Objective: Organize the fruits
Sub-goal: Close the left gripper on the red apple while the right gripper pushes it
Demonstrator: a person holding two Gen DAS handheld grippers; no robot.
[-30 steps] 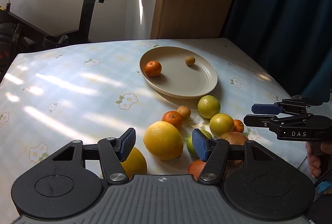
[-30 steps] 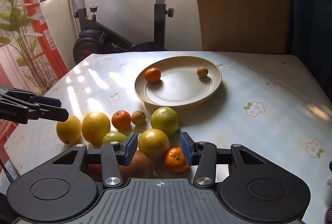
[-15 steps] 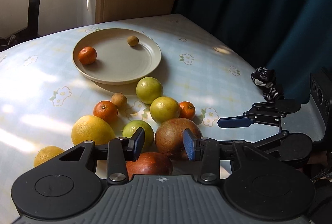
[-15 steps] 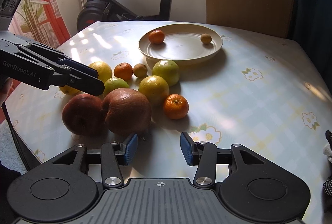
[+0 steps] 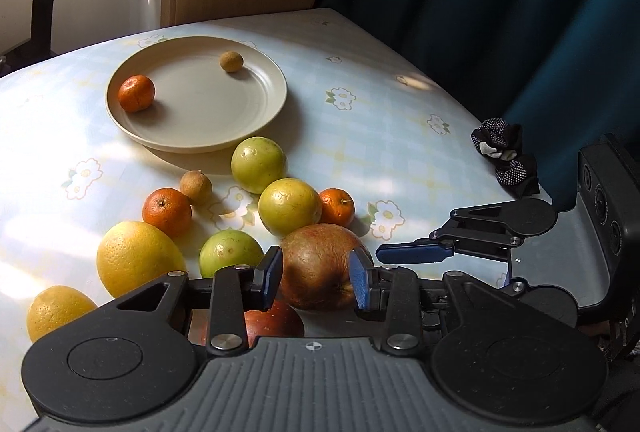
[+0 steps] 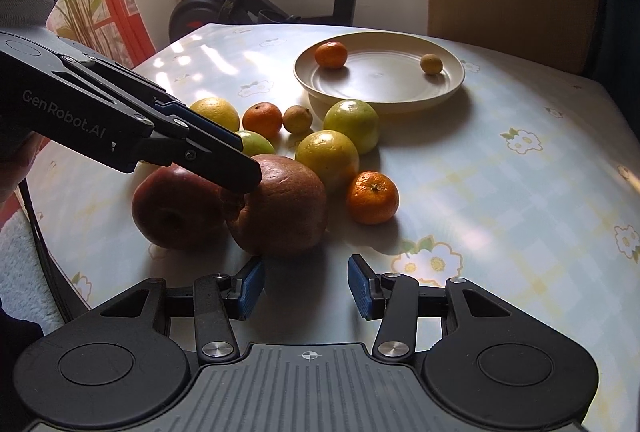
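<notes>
Brown and weathered, the big apple [image 5: 318, 264] sits at the near end of the fruit cluster, short of the beige plate [image 5: 256, 112], as the left gripper [image 5: 316, 278] closes its blue pads onto its sides. The right gripper [image 6: 306, 286] hovers parted, nothing between its fingers.

Bare surface [image 6: 500, 192] lies open ahead and right of the right fingers [image 6: 251, 286]; fruits [image 5: 288, 206] crowd close beyond the left fingers [image 5: 267, 274], blocking passage toward the plate [image 5: 264, 112].
</notes>
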